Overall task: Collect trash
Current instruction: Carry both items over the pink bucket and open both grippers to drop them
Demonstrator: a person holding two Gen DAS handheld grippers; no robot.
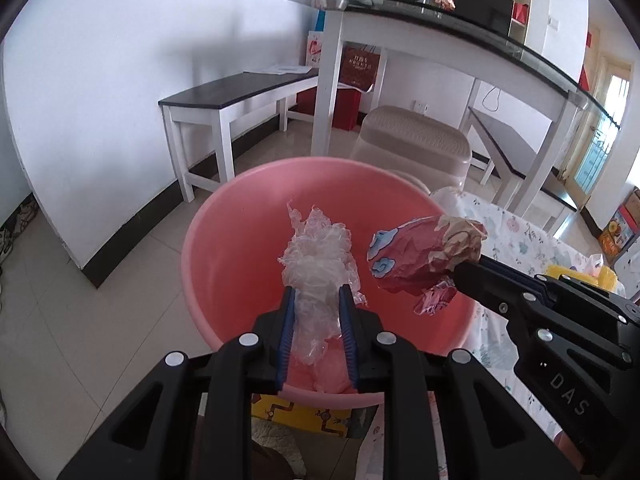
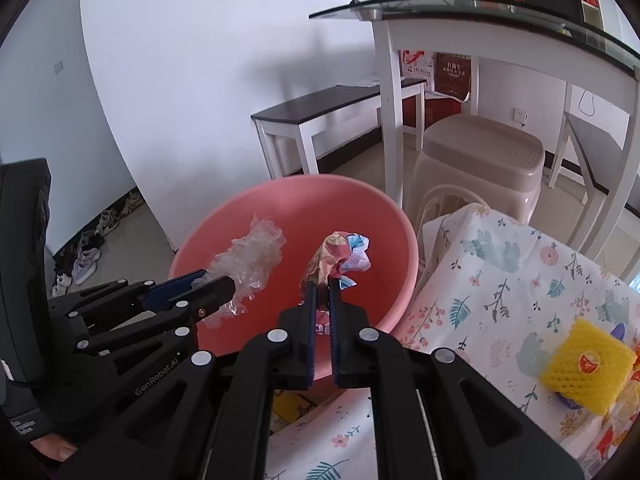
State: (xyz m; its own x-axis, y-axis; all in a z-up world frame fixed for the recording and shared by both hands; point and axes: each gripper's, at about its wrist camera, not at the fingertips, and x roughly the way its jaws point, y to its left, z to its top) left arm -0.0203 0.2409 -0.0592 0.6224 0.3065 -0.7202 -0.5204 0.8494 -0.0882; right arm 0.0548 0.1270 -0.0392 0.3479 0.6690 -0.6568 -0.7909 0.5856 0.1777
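Note:
A pink basin (image 1: 232, 260) (image 2: 384, 236) stands just beyond a floral-cloth table edge. My left gripper (image 1: 318, 292) (image 2: 218, 280) hangs over the basin, shut on a crumpled wad of clear plastic (image 1: 316, 256) (image 2: 252, 256) that sticks out past the fingertips. Beside it on the right, my right gripper (image 2: 322, 284) (image 1: 460, 270) is shut on a crumpled red paper wrapper with blue and white print (image 2: 340, 254) (image 1: 412, 258), also held above the basin. The basin floor that shows holds nothing.
A floral cloth (image 2: 500, 280) covers the table at right, with a yellow foam net (image 2: 588, 364) on it. A beige plastic stool (image 2: 480, 152) stands behind the basin, under a glass-topped white table (image 2: 460, 12). A dark-topped white bench (image 1: 240, 92) lines the wall. Shoes (image 2: 84, 258) lie at left.

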